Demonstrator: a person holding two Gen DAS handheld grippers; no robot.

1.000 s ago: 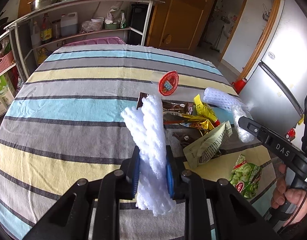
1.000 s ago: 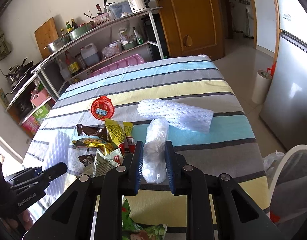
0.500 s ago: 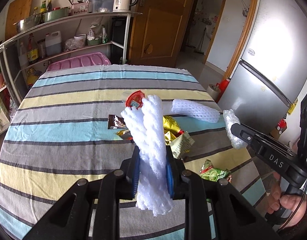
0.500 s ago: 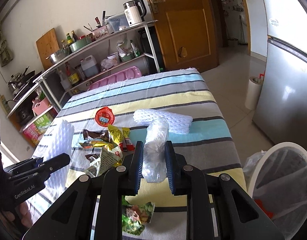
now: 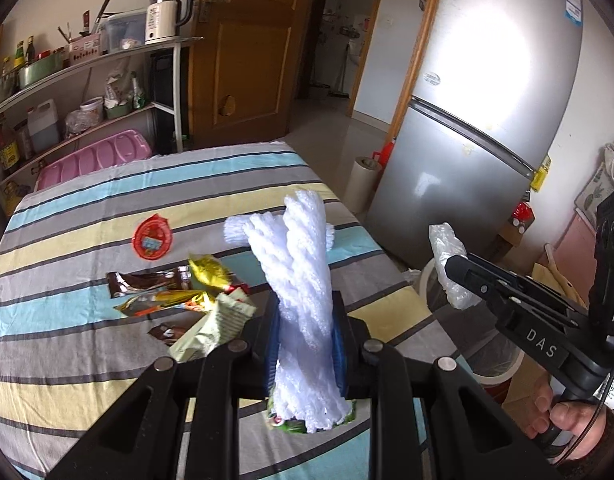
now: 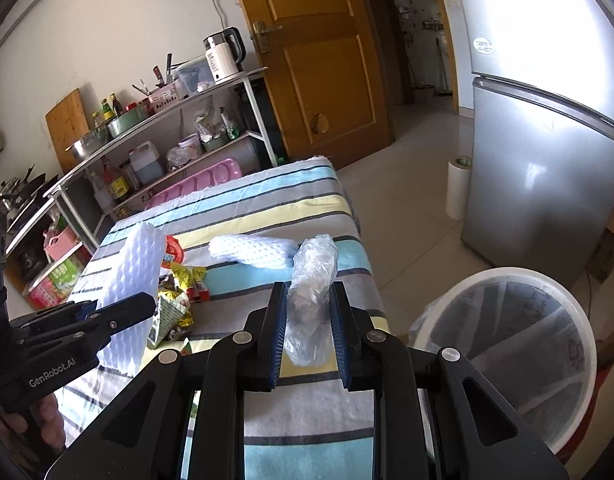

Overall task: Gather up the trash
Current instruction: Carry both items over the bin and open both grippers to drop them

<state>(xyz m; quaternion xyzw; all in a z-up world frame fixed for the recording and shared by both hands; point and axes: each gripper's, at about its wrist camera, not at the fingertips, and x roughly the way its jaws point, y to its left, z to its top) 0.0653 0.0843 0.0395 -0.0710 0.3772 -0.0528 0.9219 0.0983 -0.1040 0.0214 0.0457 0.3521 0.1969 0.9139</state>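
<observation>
Foam net (image 5: 303, 280) is clamped upright in the left gripper (image 5: 305, 332) jaws, held above the worktop (image 5: 67, 360); the clear bag (image 6: 311, 300) is pinched in the right gripper (image 6: 309, 328) jaws, up near the worktop's right edge; the white bin (image 6: 507, 344) sits on the floor just right of that, lined and open; still lying on the striped cloth are a second foam net (image 6: 255, 250), a red lid (image 5: 152, 237) and a pile of wrappers (image 5: 179, 296); fridge (image 6: 547, 152) stands behind the bin.
</observation>
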